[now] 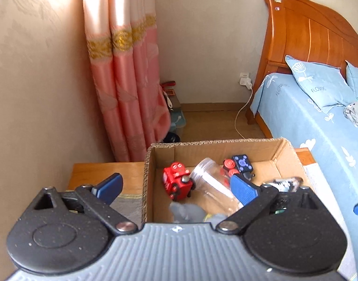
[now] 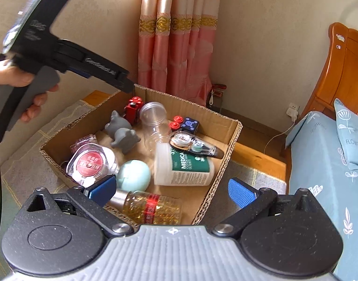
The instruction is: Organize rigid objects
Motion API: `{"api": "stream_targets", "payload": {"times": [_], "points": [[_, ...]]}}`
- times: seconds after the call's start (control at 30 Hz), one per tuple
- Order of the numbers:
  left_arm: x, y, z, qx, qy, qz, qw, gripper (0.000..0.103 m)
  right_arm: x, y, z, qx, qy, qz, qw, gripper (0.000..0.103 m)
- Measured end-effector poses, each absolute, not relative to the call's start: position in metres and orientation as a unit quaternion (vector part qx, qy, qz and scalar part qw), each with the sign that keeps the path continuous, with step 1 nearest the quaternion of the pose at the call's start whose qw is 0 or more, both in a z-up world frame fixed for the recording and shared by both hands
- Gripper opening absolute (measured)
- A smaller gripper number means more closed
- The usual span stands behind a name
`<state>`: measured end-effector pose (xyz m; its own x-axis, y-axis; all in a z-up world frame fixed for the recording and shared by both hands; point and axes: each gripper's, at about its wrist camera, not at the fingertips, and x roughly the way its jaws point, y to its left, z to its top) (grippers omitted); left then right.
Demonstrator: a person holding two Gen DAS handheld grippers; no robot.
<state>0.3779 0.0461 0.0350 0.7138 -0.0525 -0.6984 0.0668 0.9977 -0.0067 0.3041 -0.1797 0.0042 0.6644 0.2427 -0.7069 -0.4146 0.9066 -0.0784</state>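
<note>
A hand (image 2: 17, 82) holds the left gripper (image 1: 176, 185) above the box's (image 2: 228, 145) far-left corner – jaws spread wide, nothing between the pads. Inside, left to right: a clear dish (image 2: 92, 164), two grey toys (image 2: 122, 131), a red robot (image 2: 133, 109), a jar (image 2: 154, 119), a white bottle (image 2: 183, 166) (green label). The right gripper (image 2: 171, 192) gapes empty over an amber bottle (image 2: 153, 207) at the near edge.

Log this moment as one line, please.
stage: items in cardboard box | left gripper: open, empty, over box | right gripper: open, empty, at box's near edge | nothing held
</note>
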Motion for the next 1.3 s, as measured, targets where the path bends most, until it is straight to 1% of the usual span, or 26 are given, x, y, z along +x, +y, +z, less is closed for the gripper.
{"api": "stream_targets", "payload": {"times": [0.13,0.3,0.4,0.5,0.67,0.9,1.3], "points": [[0.341,0.041,0.048,0.031,0.36,-0.031,0.932,0.099,0.292,-0.175,0.007,-0.112,0.376,0.167,0.904,0.103],[0.273,0.036,0.064,0.05,0.34,-0.024,0.939,0.101,0.265,-0.174,0.01,-0.106,0.394,0.119,0.905,0.103],[0.234,0.031,0.066,0.037,0.338,-0.02,0.94,0.101,0.248,-0.175,0.009,-0.095,0.406,0.09,0.904,0.103],[0.208,0.026,0.061,0.017,0.355,-0.018,0.934,0.101,0.23,-0.179,0.005,-0.07,0.415,0.075,0.904,0.103],[0.184,0.018,0.047,0.017,0.384,0.0,0.923,0.101,0.199,-0.18,-0.002,-0.048,0.416,0.045,0.907,0.103],[0.163,0.016,0.037,0.021,0.383,0.008,0.924,0.101,0.176,-0.178,-0.004,-0.038,0.4,0.026,0.915,0.103],[0.156,0.019,0.037,0.021,0.378,0.019,0.925,0.101,0.173,-0.176,0.003,-0.026,0.385,0.017,0.922,0.103]]}}
